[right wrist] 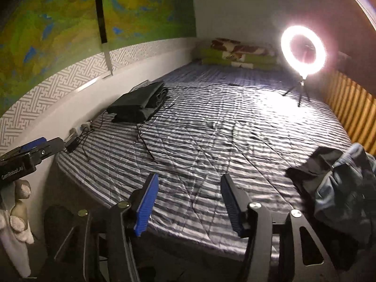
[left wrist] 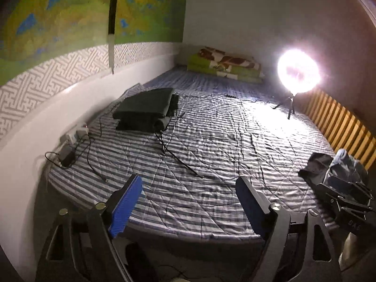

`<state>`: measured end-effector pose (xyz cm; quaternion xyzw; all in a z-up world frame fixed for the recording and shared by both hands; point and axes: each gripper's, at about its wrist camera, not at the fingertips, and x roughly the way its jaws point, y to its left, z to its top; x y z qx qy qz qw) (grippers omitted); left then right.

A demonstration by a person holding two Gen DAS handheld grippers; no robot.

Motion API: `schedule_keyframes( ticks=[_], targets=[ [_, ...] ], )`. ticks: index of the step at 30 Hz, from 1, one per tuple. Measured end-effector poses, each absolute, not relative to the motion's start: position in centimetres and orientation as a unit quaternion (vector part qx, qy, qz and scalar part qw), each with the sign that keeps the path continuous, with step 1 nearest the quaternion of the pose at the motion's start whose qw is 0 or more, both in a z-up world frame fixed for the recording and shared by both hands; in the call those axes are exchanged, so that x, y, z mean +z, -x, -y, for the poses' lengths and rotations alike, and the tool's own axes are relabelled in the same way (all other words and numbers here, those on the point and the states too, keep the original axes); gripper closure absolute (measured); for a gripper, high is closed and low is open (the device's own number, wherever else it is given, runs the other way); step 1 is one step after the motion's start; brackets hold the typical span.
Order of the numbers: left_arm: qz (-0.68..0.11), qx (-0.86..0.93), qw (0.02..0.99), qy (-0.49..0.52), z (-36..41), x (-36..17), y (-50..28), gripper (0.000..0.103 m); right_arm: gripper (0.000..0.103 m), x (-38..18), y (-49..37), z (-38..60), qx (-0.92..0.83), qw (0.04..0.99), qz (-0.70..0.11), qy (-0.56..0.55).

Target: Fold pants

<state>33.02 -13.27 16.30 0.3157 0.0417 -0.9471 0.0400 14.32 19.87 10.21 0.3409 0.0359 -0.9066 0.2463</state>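
Note:
A stack of folded dark pants [left wrist: 146, 109] [right wrist: 138, 104] lies at the left side of the striped bed [left wrist: 211, 141] [right wrist: 211, 129], near the wall. A loose heap of dark and blue-grey garments [left wrist: 336, 166] [right wrist: 340, 183] sits at the bed's right front corner. My left gripper [left wrist: 189, 179] hangs open above the bed's front edge, with nothing between its blue pads. My right gripper [right wrist: 190, 177] is open too, empty, with the heap just to its right. The right gripper [left wrist: 345, 199] is also visible in the left wrist view, in front of the heap.
A lit ring light [left wrist: 298, 71] [right wrist: 304, 51] stands on a small tripod at the bed's far right. Black cables [left wrist: 178, 157] cross the sheet from a power strip [left wrist: 75, 135] and adapter by the wall. Folded bedding [left wrist: 225, 64] lies at the far end, and a wooden slatted rail [left wrist: 340, 124] runs along the right.

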Motion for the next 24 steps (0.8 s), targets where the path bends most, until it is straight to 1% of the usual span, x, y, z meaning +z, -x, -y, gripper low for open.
schedule_keyframes(
  ticks=[1,3,6,9,17,24],
  targets=[
    [-0.041,-0.948,0.037,-0.313,13.0,16.5,-33.6,0.015,0.047,10.1,-14.7,-20.0,-0.907,0.245,-0.037,-0.341],
    [-0.044,-0.949,0.038,-0.309,12.5,16.7,-34.6,0.008,0.045,10.0,-15.5,-20.1,-0.908,0.242,-0.046,-0.339],
    [-0.044,-0.951,0.041,-0.304,12.5,16.7,-35.3,0.005,0.04,10.0,-16.3,-19.7,-0.91,0.243,-0.06,-0.331],
    [-0.045,-0.948,0.047,-0.311,12.7,16.2,-35.8,0.002,0.039,10.1,-16.7,-19.0,-0.911,0.249,-0.064,-0.324],
    [-0.06,-0.939,0.076,-0.33,14.2,15.2,-36.5,0.002,0.039,10.0,-16.9,-17.6,-0.907,0.264,-0.069,-0.32],
    [-0.064,-0.94,0.064,-0.329,14.4,15.2,-36.9,0.002,0.038,10.3,-17.8,-18.3,-0.911,0.258,-0.064,-0.315]
  ],
)
